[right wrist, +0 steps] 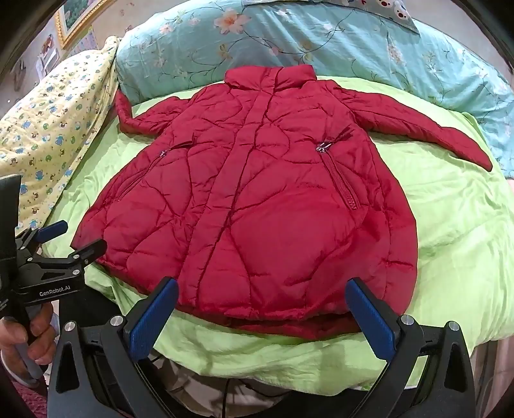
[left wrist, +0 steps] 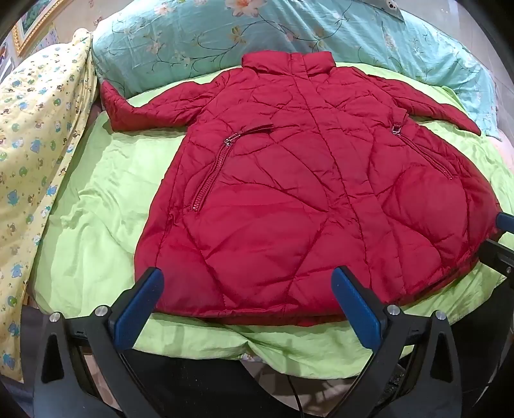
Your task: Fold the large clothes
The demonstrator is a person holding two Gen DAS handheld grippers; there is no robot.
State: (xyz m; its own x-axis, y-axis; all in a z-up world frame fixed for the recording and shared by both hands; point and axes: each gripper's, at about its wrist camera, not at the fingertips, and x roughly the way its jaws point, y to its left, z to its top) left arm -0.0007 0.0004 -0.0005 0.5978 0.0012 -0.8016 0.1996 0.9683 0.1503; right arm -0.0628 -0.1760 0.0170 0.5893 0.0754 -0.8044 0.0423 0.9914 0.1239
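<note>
A red quilted jacket (left wrist: 289, 193) (right wrist: 257, 209) lies flat and front-up on a light green sheet (left wrist: 96, 209) (right wrist: 449, 225), collar away from me and both sleeves spread out to the sides. My left gripper (left wrist: 247, 283) hovers open over the jacket's near hem, toward its left half, with nothing between its blue pads. My right gripper (right wrist: 261, 294) stands open above the hem's middle-right, likewise holding nothing. In the right wrist view the left gripper (right wrist: 72, 236) shows at the left edge, held by a person's hand (right wrist: 29, 334). The right gripper's fingers (left wrist: 504, 222) peek in at the right edge of the left wrist view.
A turquoise floral quilt (left wrist: 225, 41) (right wrist: 321, 41) lies behind the collar. A yellow printed blanket (left wrist: 35, 144) (right wrist: 54, 122) is piled along the left side. The bed's near edge runs just below the hem. A framed picture (right wrist: 77, 19) hangs on the far-left wall.
</note>
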